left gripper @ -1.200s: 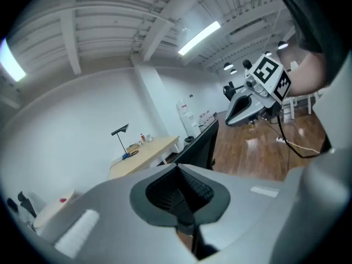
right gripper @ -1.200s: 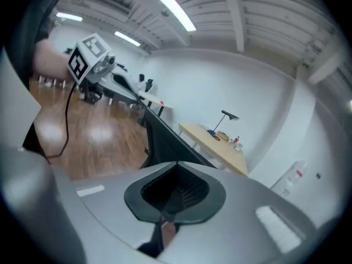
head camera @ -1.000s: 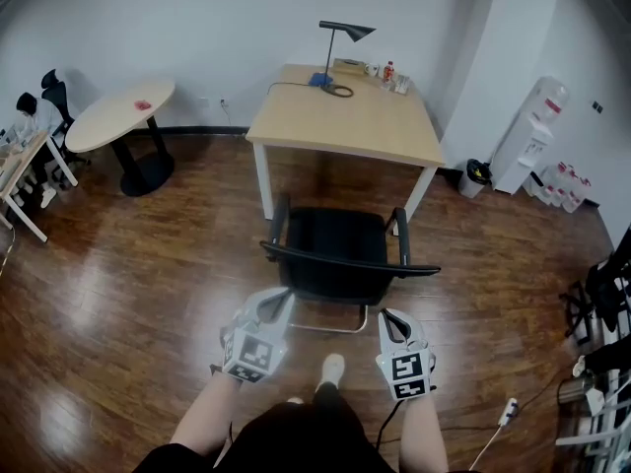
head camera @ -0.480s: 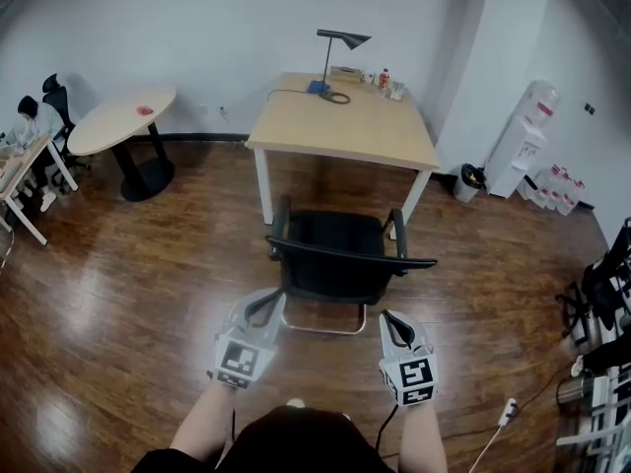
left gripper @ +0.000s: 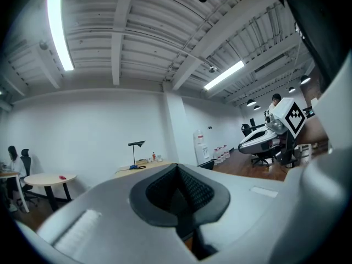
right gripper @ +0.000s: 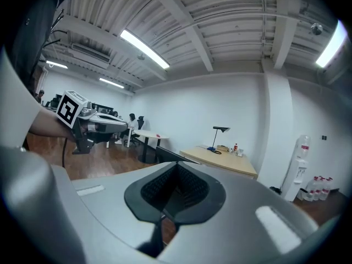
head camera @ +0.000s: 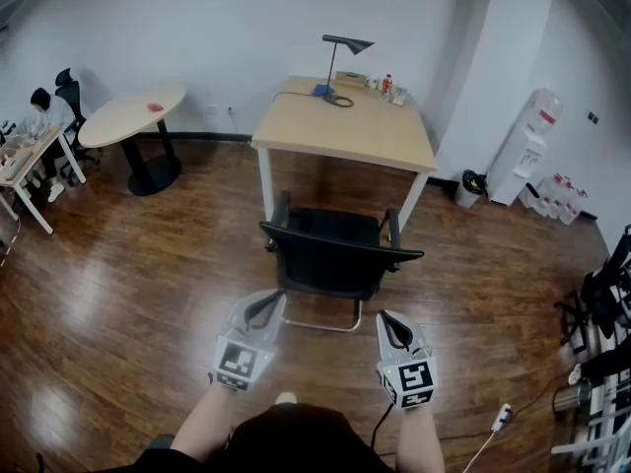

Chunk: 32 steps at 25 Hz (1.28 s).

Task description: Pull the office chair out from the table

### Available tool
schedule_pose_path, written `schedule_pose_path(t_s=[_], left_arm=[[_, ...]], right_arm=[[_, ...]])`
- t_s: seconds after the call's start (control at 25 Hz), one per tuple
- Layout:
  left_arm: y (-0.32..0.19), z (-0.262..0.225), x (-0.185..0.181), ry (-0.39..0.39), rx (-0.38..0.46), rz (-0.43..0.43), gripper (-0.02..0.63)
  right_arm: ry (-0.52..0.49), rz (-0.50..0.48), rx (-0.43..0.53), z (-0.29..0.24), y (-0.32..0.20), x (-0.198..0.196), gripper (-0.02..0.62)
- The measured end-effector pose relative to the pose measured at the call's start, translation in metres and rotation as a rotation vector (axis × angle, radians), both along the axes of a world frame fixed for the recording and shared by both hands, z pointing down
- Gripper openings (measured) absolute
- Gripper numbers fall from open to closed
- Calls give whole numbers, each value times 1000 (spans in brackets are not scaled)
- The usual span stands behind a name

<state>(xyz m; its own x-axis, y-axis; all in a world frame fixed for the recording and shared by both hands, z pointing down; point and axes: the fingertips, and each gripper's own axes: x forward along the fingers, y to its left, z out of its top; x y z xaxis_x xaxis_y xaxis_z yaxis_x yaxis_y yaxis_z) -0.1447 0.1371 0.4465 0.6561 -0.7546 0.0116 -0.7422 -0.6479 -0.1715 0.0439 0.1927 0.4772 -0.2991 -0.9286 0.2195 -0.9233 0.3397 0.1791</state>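
The black office chair (head camera: 335, 254) stands just in front of the wooden table (head camera: 345, 131), its backrest toward me. My left gripper (head camera: 270, 302) is shut and empty, a short way behind the backrest's left side. My right gripper (head camera: 390, 319) is also shut and empty, behind the backrest's right side. Neither touches the chair. In the left gripper view the shut left gripper (left gripper: 177, 172) points toward the table (left gripper: 146, 166). In the right gripper view the right gripper (right gripper: 176, 169) does the same, with the chair's dark edge (right gripper: 170, 155) just past it.
A desk lamp (head camera: 345, 47) and small bottles (head camera: 389, 84) sit at the table's far edge. A round table (head camera: 133, 116) stands at the left, a seated person (head camera: 41, 116) beyond it. A water dispenser (head camera: 527, 146) and a bin (head camera: 473, 183) stand at the right.
Both grippers have drawn back from the chair's backrest toward me and risen a little, still shut. The chair has kept its place before the table.
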Motion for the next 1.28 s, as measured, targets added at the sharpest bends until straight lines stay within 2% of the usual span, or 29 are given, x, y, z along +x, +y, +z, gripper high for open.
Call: schedule_pose_path(t_s=[0.24, 0.56, 0.76, 1.0, 1.12, 1.28], left_arm=[[40, -1, 24, 20, -30, -8, 2], [80, -7, 53, 21, -9, -24, 2], [102, -6, 57, 96, -14, -72, 2], [122, -7, 44, 246, -47, -123, 2], [131, -7, 26, 261, -62, -125, 2], [137, -3, 0, 256, -85, -146, 2]], right_arm=[[-8, -18, -6, -6, 38, 22, 14], [-26, -36, 35, -12, 77, 47, 14], [-52, -44, 71, -13, 97, 56, 13], [-160, -65, 102, -20, 121, 61, 13], [-233, -46, 117, -25, 133, 60, 13], [-281, 20, 125, -27, 143, 64, 12]])
